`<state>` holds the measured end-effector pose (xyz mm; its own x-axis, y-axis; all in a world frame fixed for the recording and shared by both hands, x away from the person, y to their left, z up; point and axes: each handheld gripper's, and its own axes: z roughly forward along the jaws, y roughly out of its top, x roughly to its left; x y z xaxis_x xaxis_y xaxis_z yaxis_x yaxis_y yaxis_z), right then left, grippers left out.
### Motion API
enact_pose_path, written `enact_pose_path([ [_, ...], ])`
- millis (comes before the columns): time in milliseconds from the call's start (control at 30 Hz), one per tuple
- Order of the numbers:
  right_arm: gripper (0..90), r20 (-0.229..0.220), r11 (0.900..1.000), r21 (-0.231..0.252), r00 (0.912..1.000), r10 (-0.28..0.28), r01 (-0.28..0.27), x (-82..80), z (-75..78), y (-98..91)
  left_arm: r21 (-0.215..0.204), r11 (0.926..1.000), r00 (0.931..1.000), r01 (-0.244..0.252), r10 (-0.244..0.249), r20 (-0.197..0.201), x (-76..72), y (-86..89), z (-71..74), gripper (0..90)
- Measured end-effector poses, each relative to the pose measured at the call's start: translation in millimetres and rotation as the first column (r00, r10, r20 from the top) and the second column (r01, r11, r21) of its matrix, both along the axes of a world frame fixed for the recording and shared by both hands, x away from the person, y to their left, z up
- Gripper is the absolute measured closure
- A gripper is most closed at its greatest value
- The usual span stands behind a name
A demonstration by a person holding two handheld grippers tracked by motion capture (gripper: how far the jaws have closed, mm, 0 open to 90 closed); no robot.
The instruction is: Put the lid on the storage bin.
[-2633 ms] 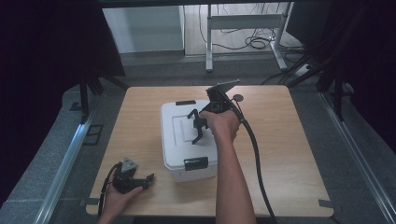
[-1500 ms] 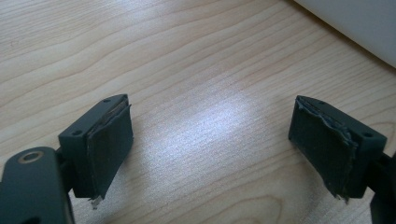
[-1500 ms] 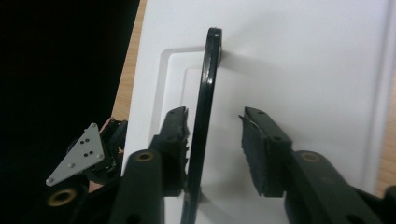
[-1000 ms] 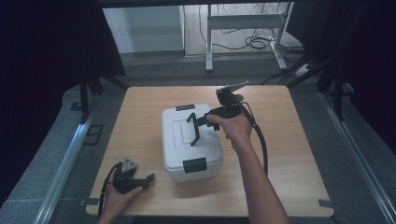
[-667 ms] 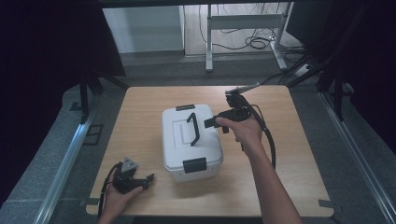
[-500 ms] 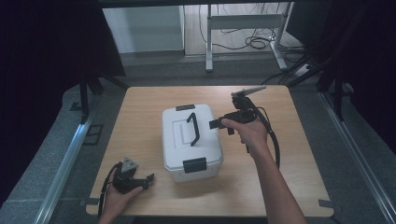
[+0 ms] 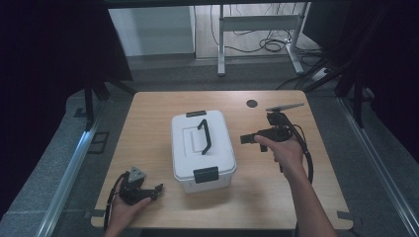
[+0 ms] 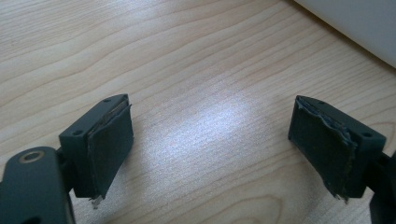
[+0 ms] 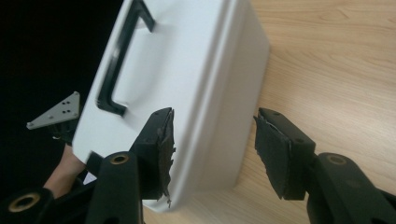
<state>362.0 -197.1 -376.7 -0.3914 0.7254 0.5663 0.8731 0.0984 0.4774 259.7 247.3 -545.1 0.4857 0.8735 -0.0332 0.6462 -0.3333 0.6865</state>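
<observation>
**White box mid-table, both grippers off it**

White lidded box (image 7: 202,150) sits near the middle of the tabletop (image 7: 276,197), slightly toward the near edge, long axis running near-to-far. Black carry handle (image 7: 204,137) lies along the lid. 2 black latches: 1 on the near end (image 7: 206,174), 1 on the far end (image 7: 196,113). Lid is on.

Right gripper (image 7: 247,139) is held just off the box's right side, pointing at it, apart from the wall. Its jaws have just been opening and stand spread. In the right gripper view the right gripper (image 9: 212,149) looks along the box (image 9: 196,84), whose right wall and base corner appear between the 2 jaws; the pads (image 9: 271,154) press on nothing.

Left gripper (image 7: 157,188) is held low at the near left corner of the tabletop, just beside the box's near left corner. In the left gripper view the left gripper (image 8: 210,140) has its jaws wide apart over bare wood, with an edge of the box (image 8: 359,23) at the upper right.

A dark round grommet (image 7: 252,103) sits near the far edge, right of centre.
</observation>
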Motion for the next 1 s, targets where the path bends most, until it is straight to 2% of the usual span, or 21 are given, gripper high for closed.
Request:
enact_pose_path([
  [167,46.3,0.014,0.9997,-0.011,0.9997,-0.019,0.019,-12.4,-17.7,-20.0,0.002,1.0000,1.0000,0.002,-0.002,0.000,-0.1,0.2,0.0,14.0],
  [300,45.7,0.020,0.9995,0.006,0.9993,-0.032,0.032,-24.2,-39.7,-39.5,-0.001,1.0000,1.0000,-0.002,0.002,-0.001,-0.5,-0.1,0.0,14.1],
  [333,45.7,0.020,0.9995,0.006,0.9993,-0.032,0.032,-24.2,-39.7,-39.5,-0.001,1.0000,1.0000,-0.002,0.002,-0.001,-0.5,-0.1,0.0,14.1],
  [367,45.4,0.010,0.9989,0.009,0.9989,-0.046,0.046,-29.0,-48.4,-47.7,0.000,1.0000,1.0000,-0.003,0.003,-0.001,-0.5,-0.1,0.0,14.1],
  [633,44.6,0.000,0.9966,0.031,0.9970,-0.077,0.077,-38.4,-70.7,-68.1,0.002,1.0000,1.0000,-0.003,0.003,-0.002,-0.6,0.1,0.2,14.2],
  [667,44.4,-0.004,0.9957,0.037,0.9964,-0.085,0.085,-40.3,-78.3,-72.2,0.002,1.0000,1.0000,-0.003,0.003,-0.002,-0.6,0.1,0.2,14.2],
  [800,43.6,-0.015,0.9955,0.032,0.9959,-0.089,0.090,-40.4,-81.4,-75.6,0.002,1.0000,1.0000,-0.002,0.002,-0.002,-0.6,0.1,0.2,14.2],
  [1000,43.2,0.003,0.9958,0.037,0.9965,-0.084,0.084,-40.6,-80.2,-72.4,0.002,1.0000,1.0000,-0.002,0.002,-0.002,-0.6,0.1,0.2,14.1],
])
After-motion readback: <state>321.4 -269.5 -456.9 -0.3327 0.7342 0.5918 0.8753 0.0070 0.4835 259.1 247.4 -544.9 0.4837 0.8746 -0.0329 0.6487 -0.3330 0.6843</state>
